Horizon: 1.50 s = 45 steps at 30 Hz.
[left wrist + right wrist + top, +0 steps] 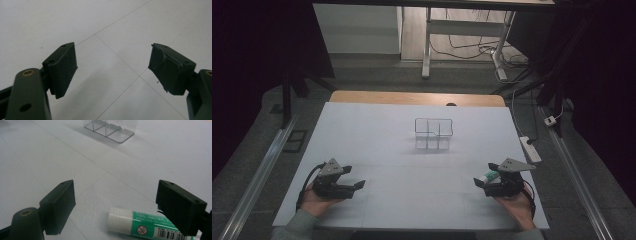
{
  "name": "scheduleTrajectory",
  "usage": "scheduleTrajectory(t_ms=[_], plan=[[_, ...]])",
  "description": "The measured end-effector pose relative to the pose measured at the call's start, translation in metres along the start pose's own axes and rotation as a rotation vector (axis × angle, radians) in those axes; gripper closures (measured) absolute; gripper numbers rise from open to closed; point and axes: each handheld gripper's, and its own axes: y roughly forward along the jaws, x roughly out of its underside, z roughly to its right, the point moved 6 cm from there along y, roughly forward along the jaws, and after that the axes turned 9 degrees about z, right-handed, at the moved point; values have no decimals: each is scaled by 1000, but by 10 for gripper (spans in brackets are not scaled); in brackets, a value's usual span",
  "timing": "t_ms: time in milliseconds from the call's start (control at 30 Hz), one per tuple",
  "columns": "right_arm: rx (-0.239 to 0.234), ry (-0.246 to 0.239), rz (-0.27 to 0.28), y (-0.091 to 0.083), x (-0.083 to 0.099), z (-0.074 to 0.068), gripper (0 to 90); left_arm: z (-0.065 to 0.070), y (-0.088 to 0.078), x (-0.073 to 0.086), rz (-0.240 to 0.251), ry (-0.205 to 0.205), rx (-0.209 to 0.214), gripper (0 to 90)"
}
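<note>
- Count: two grippers, one glue stick, one clear organizer, one white board over a wooden table.
- Left gripper (360,184) — jaws spread wide, nothing between them. In the left gripper view just bare white sheet (107,32) with thin seam lines crossing between and ahead of the jaws.
- Right gripper (479,182) — jaws also wide apart, holding nothing.
- Glue stick (147,226) lies flat on the sheet between the right gripper's jaws, low and toward its right jaw, not touching either pad. White ribbed cap points toward the left jaw; green body with barcode label, far end cut off by frame edge and the jaw. In the high view it pokes out just beside that gripper (488,176).
- Organizer (434,133): transparent plastic box, thin dividers, several compartments — exact number hard to tell. Sits well ahead of both grippers, roughly midway between them; top cut off in the right gripper view (110,128).
- Pads: black, matte, blocky; left gripper's right pad (166,66) looks ragged at the edge.
- Surroundings dim; cables and a power strip (530,148) beyond the right gripper, off the board.
</note>
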Motion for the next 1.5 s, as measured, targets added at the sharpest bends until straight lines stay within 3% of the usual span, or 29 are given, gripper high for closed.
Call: scheduleTrajectory(t_ms=[1500], plan=[[10,-23,8,1,-1,-4,185,0,0,1,-5,12,-5,220]])
